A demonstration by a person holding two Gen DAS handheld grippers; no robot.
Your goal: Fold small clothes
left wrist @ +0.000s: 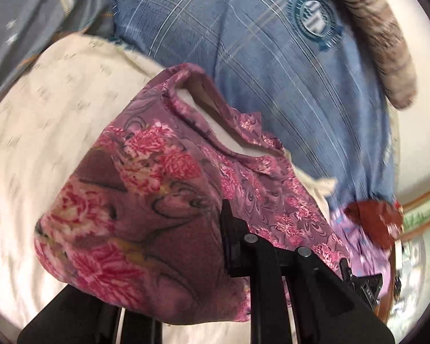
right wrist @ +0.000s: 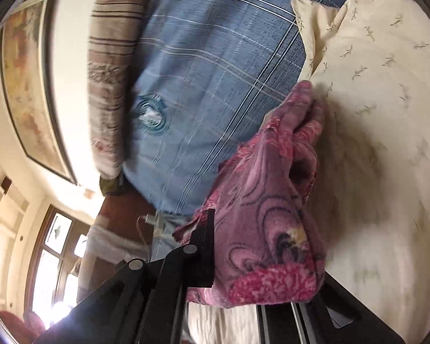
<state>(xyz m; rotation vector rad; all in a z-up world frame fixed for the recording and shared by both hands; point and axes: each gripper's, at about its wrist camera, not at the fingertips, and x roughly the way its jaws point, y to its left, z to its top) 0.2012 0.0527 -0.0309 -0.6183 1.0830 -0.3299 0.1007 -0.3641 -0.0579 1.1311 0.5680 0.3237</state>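
A small pink and purple floral garment (left wrist: 146, 200) hangs bunched from both grippers above a cream bedsheet (left wrist: 43, 120). My left gripper (left wrist: 209, 246) is shut on one part of it; cloth drapes over and hides the left finger. In the right wrist view the same garment (right wrist: 266, 215) covers my right gripper (right wrist: 243, 258), which is shut on it; only the left finger (right wrist: 203, 246) shows. The garment's open hem (left wrist: 197, 100) faces up in the left wrist view.
A blue plaid pillow (left wrist: 272, 71) lies behind the garment, also in the right wrist view (right wrist: 209, 71). A brown striped bolster (right wrist: 114, 71) lies beyond it. A cream pillow (right wrist: 372, 57) sits to the right. A framed picture (right wrist: 28, 86) and a window (right wrist: 54, 258) are on the wall.
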